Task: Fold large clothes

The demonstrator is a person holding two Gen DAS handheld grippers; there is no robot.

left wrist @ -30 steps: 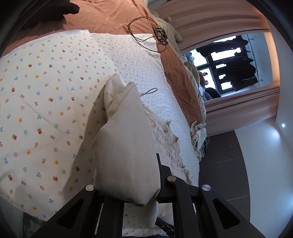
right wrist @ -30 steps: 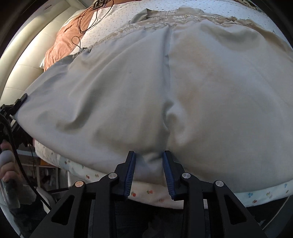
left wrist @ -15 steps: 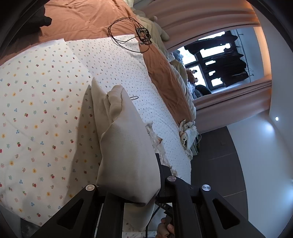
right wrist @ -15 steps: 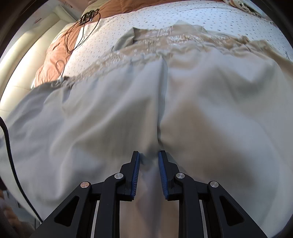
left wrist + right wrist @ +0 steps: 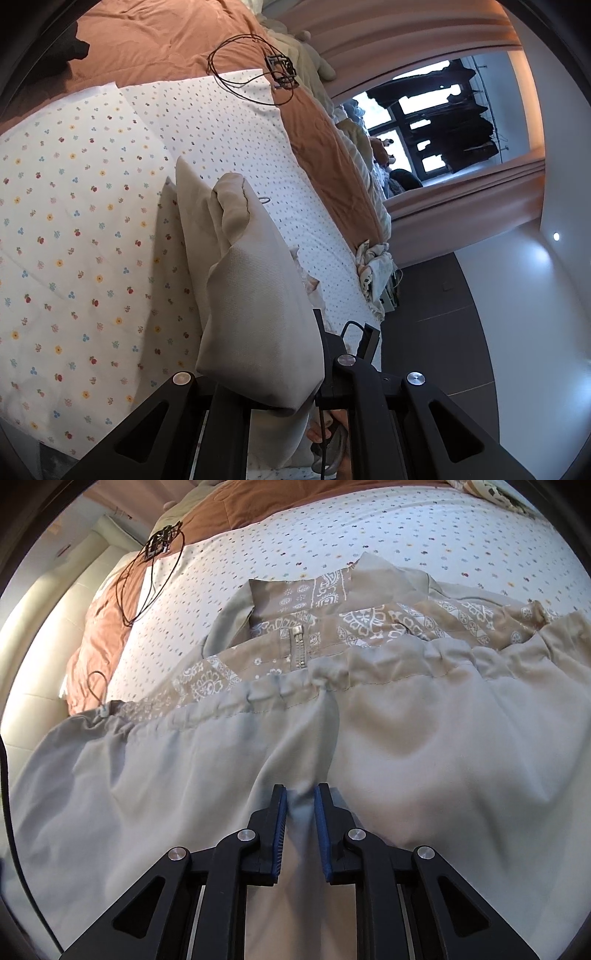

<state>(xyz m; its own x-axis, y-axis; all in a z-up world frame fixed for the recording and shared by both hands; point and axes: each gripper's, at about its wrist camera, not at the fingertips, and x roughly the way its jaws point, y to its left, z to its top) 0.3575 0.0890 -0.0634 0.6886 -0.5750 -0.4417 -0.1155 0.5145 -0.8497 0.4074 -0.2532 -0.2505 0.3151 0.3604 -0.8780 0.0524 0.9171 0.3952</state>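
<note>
Both tools are matte black plastic with round silver screws on the arms. The right tool (image 5: 300, 794) has ribbed blue pads (image 5: 279, 834); the left tool (image 5: 266, 373) shows none.

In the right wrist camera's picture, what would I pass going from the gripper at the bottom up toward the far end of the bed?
Right gripper pinching plain beige fabric → gathered seam → patterned lining with zipper → dotted sheet → brown blanket.
</note>
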